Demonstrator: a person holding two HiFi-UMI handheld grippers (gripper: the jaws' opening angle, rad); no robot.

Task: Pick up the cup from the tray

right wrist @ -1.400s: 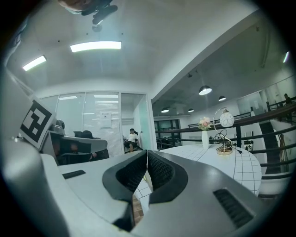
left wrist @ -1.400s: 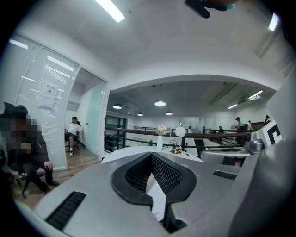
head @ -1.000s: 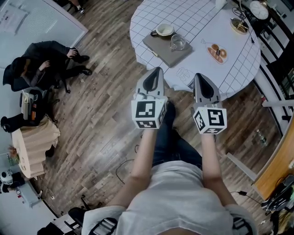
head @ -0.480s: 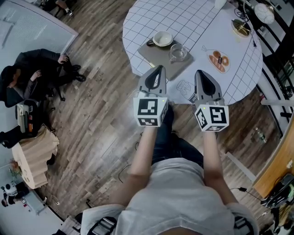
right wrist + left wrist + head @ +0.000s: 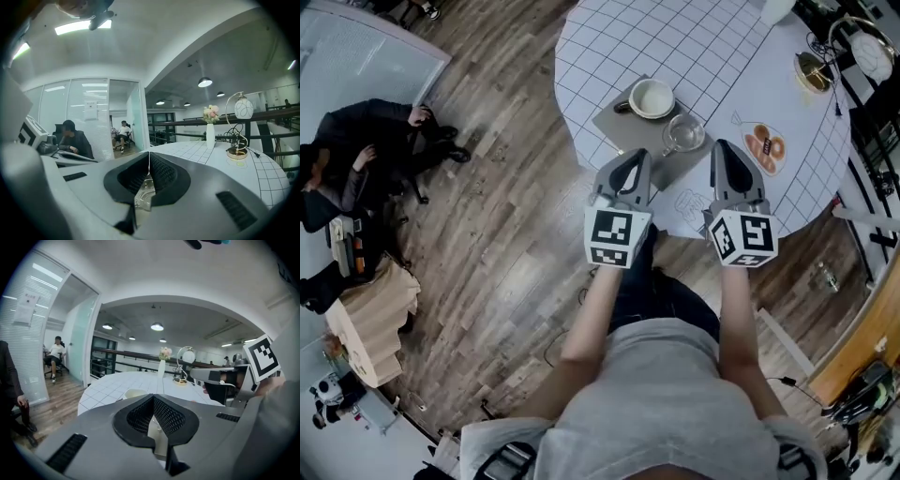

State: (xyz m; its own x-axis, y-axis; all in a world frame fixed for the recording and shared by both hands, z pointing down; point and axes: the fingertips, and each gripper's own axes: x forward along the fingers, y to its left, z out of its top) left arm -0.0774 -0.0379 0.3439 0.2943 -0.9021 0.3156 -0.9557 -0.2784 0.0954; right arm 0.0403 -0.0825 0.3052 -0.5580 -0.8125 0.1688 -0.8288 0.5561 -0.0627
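Standing upright in the upper part of the head view, a white ceramic cup (image 5: 653, 97) and a clear glass cup (image 5: 684, 134) are being carried by a flat grey rectangular tray (image 5: 617, 127). The tray is lying near the lower edge of the round table with the white checked cloth (image 5: 712, 47). Which cup is meant is not being said by the task sentence, so both are being considered.

The left gripper (image 5: 634, 159) and the right gripper (image 5: 725, 150) are being held side by side at the lower edge of the tray, both pointing toward the top of the frame. The jaws of each are being pressed together with nothing between them, so nothing is being grasped.

The white ceramic cup is being found up and slightly right of the left gripper, on the far part of the tray, and that gripper is being judged the nearer one to it. The clear glass cup is standing between the two grippers and a little above them. In the right gripper view it is being seen straight behind the closed jaws, so the right gripper is being judged as lined up with it.

No long axis along the table is being shown by either cup: both are round, mouth upward, axis vertical. The dark handle (image 5: 622, 107) of the white ceramic cup is pointing to the left of the frame; no handle is being made out on the glass one.
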